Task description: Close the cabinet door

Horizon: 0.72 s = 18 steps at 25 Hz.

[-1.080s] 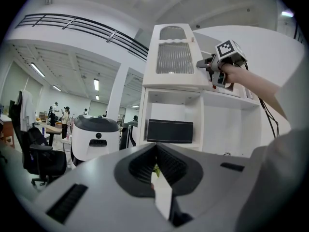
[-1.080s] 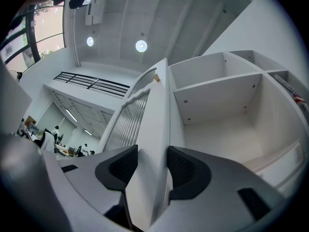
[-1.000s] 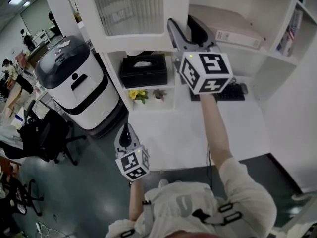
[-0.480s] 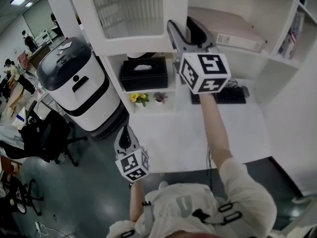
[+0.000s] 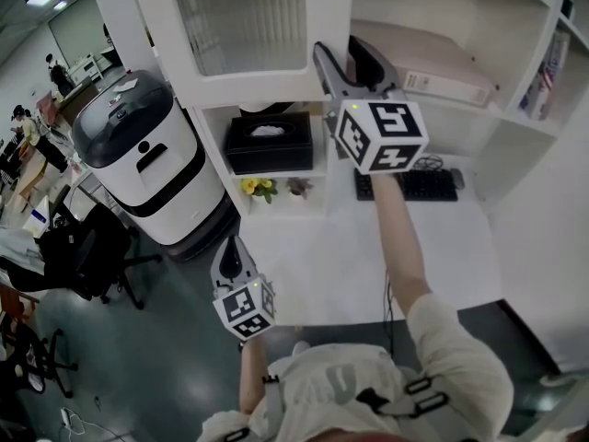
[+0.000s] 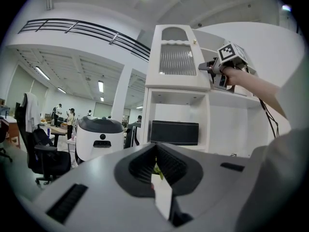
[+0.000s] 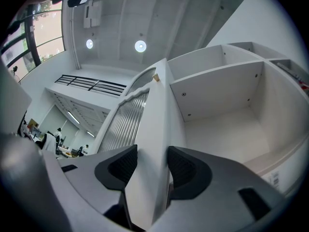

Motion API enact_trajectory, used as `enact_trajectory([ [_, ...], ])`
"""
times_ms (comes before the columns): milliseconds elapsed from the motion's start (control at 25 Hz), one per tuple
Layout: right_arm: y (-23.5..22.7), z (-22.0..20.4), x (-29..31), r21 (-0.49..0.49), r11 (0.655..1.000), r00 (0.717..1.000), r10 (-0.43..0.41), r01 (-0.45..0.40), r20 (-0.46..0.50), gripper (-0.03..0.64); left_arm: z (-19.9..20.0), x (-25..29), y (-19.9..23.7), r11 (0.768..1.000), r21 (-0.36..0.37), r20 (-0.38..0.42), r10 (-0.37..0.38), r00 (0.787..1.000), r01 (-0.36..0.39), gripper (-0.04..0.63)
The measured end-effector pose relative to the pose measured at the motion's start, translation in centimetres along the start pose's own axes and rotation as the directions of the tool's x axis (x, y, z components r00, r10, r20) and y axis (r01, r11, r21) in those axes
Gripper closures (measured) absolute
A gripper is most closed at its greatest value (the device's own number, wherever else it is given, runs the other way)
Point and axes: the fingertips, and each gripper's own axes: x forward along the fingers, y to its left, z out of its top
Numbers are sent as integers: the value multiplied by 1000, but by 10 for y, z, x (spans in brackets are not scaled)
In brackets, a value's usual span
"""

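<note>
The white cabinet door (image 5: 244,26) with a ribbed glass pane stands swung out from the upper cabinet. My right gripper (image 5: 342,55) is raised to the door's free edge, one jaw on each face. In the right gripper view the edge of the door (image 7: 157,129) runs between the two black pads of the right gripper (image 7: 152,163), which press on it. My left gripper (image 5: 230,247) hangs low over the desk's front, shut and holding nothing. In the left gripper view the left gripper (image 6: 155,146) points level toward the door (image 6: 176,62) and the right gripper (image 6: 212,69).
Under the door, open shelves hold a black tissue box (image 5: 269,136) and small flower pots (image 5: 258,188). A keyboard (image 5: 419,184) lies on the white desk (image 5: 350,256). A white-and-black machine (image 5: 147,164) stands at the left beside an office chair (image 5: 78,247). A binder (image 5: 433,63) lies inside the cabinet.
</note>
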Motion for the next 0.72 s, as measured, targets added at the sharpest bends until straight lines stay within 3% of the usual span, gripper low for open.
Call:
enact_trajectory([
  [160,-2,0,3,-66,997,999,-32,32,1,428,1,0,-1,1000,0,1,2,1000,-2,591],
  [720,-4,-3,7,-70,997,1000,-29,29,5,428,-3,-2,1,1000,-1,-8,8,1000,-8,591],
])
